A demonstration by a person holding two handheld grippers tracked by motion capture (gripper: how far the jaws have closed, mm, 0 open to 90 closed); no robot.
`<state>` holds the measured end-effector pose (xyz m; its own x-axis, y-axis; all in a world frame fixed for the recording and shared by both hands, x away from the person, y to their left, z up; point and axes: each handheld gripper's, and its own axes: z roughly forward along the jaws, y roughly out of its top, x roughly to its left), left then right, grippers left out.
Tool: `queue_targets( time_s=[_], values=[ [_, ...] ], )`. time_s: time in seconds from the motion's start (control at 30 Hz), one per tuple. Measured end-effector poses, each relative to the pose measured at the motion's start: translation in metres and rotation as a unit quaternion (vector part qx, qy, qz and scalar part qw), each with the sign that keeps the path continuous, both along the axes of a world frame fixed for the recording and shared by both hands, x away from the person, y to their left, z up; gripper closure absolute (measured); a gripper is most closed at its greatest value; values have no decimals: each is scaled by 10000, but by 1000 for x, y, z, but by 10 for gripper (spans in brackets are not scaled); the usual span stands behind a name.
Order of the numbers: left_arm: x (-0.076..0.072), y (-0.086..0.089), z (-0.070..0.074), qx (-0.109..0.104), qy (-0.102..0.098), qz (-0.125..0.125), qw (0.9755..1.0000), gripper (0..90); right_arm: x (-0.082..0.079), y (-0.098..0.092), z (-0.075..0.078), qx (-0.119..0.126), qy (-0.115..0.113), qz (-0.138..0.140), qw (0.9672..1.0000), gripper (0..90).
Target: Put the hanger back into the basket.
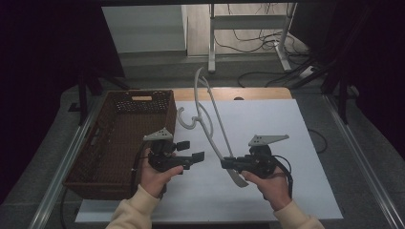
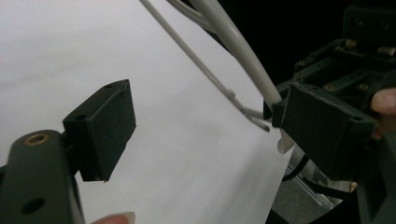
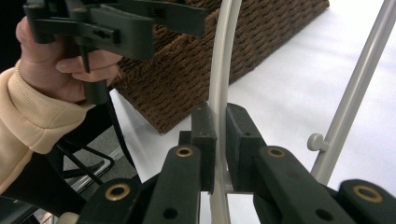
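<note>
White hanger [image 1: 212,129] hook blurs against floor; jaws hide its shoulder.

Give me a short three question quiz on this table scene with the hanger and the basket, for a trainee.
1. True or false: the right tool is shut on the white hanger.
2. Which side of the white table holds the brown wicker basket in the high view: A, left; B, right; C, far middle?
3. Fill in: the jaws of the left tool stand ____, with nothing between them.

Key
1. True: its pads press on a curved white bar of the hanger.
2. A.
3. Open.
</note>
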<state>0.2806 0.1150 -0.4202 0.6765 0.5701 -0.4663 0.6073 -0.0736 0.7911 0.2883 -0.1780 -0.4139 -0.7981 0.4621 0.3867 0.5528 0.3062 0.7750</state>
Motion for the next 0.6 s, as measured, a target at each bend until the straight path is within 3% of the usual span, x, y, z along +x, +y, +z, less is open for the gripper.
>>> queue_targets(
  time_s=[0.17, 0.37, 0.6],
  values=[
    [6, -10, -2, -287, 77, -102, 9995, 197, -3, 5, -2, 37, -33, 23, 10000, 825],
    [10, -18, -4, -478, 122, -107, 9987, 239, -5, 7, -3, 136, -69, -4, 9999, 824],
    [12, -22, -8, -784, 142, -59, 9968, 363, -8, 12, -7, 284, -70, 2, 9996, 824]
  ],
)
